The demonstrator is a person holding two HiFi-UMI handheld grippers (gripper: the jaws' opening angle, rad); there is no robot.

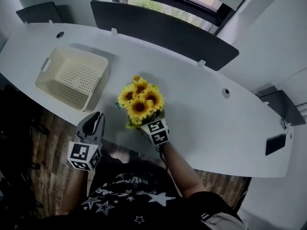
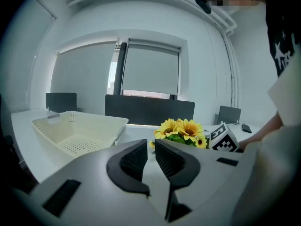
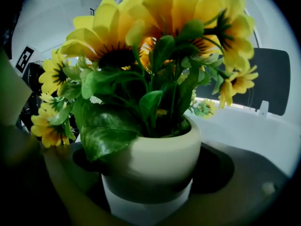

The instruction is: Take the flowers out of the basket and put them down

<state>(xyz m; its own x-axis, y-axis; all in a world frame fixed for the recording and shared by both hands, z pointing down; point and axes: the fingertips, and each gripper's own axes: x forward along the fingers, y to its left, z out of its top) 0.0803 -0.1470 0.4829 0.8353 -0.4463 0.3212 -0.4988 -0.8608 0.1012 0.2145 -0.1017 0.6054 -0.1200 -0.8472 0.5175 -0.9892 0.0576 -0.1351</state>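
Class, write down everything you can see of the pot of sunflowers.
The pot of sunflowers is a round, cream, smooth-looking pot holding yellow blooms with dark centres and green leaves. It stands upright, clasped between the right gripper's fingers, over the white table, outside the basket.

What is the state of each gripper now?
Left gripper: jaws slightly apart, empty.
Right gripper: closed on the cream round pot of yellow sunflowers.

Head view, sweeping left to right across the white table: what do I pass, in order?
basket → flowers → round hole in the tabletop → black flat device near the right end. The grippers overlap the basket and flowers, so they are left out.
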